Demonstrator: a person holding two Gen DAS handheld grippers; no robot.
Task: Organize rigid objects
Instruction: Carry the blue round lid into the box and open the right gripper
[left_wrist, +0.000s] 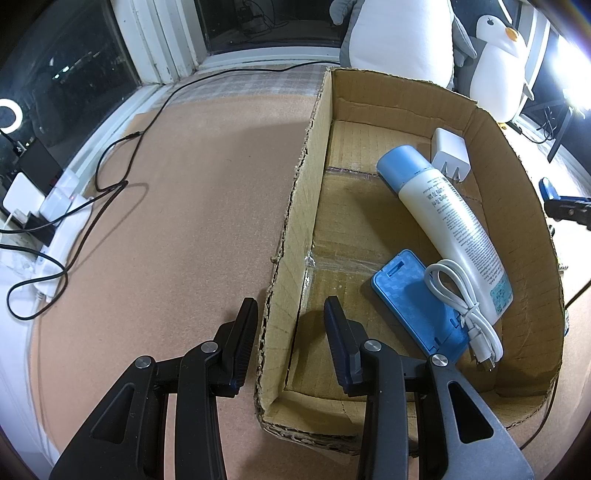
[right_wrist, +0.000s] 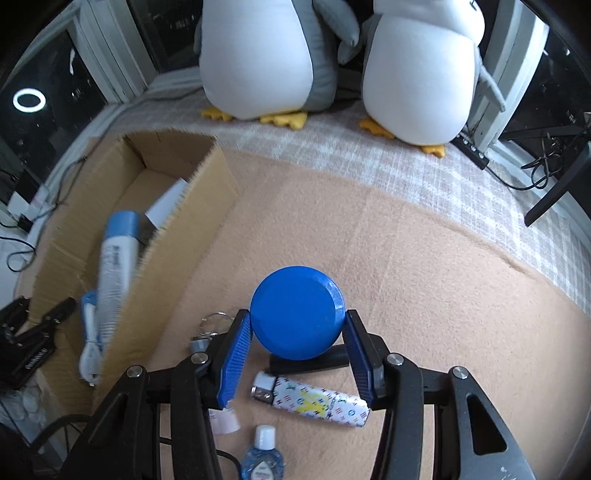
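My right gripper (right_wrist: 295, 314) is shut on a blue round container (right_wrist: 295, 310) and holds it just above the tan blanket, to the right of the cardboard box (right_wrist: 184, 229). My left gripper (left_wrist: 291, 301) straddles the box's near left wall (left_wrist: 280, 295), with the outer pad against the cardboard. Inside the box lie a white bottle with a blue cap (left_wrist: 443, 218), a white charger (left_wrist: 448, 153), a blue phone case (left_wrist: 413, 306) and a coiled white cable (left_wrist: 465, 310). A patterned lighter (right_wrist: 310, 402), a small blue bottle (right_wrist: 263, 458), a black stick (right_wrist: 310, 363) and a key ring (right_wrist: 212, 325) lie under my right gripper.
Two plush penguins (right_wrist: 258, 55) sit at the back of the blanket by the window. A black cable (left_wrist: 110, 173) and a white power strip (left_wrist: 62, 214) lie left of the box. A dark stand leg (right_wrist: 554, 192) is at the far right.
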